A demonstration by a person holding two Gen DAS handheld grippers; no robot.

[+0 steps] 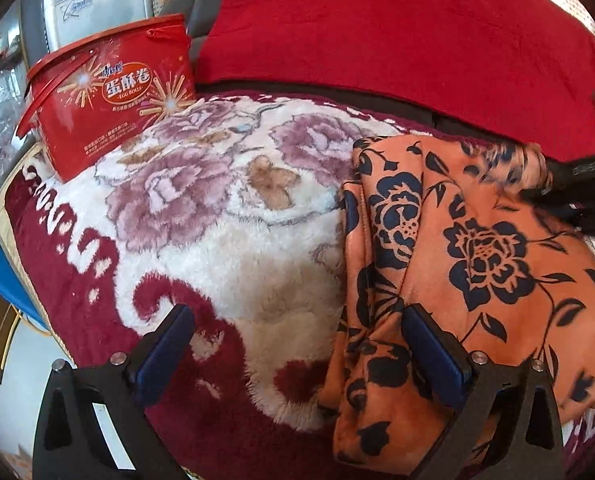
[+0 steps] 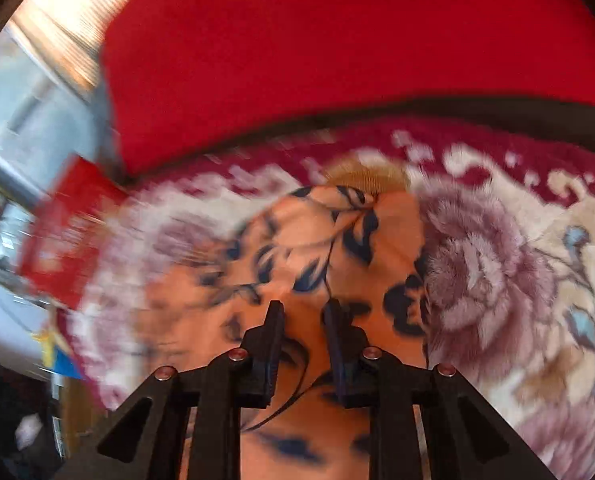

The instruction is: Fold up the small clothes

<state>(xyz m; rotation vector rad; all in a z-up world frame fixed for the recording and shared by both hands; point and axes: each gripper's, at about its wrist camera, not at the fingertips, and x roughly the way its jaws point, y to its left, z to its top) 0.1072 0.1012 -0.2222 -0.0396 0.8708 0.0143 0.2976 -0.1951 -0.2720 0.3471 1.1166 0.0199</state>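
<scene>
Here, nearest the left lens, the left gripper [image 1: 297, 322] stood with its blue-padded jaws spread wide and nothing between them but blanket. Its right-hand finger [image 1: 433, 354] lay over the near edge of the orange fleece garment with dark navy flower print [image 1: 477, 264]; the left-hand finger hung above bare pile.

Item: that garment, bunched in soft lengthwise folds, ran from beside and beyond the right-hand finger away toward the far right of the jaws.

Item: plush cream and maroon blanket with mauve rose pattern [image 1: 225, 216], beneath both jaws and under the garment.

Item: red rectangular egg-roll gift box with carry handle [image 1: 109, 92], upright, well beyond the jaws to their left, on the blanket's far corner.

Item: plain red cloth [image 1: 397, 28], farthest, draped over the seat back behind the blanket.

In the right wrist view, much blurred, the right gripper [image 2: 303, 310] had its dark jaws drawn close together, with orange garment [image 2: 297, 248] filling the narrow gap; whether they actually pinched a fold could not be told. The garment spread under and ahead of those jaws, the blanket [image 2: 489, 264] to their right, the red cloth [image 2: 337, 48] beyond.
</scene>
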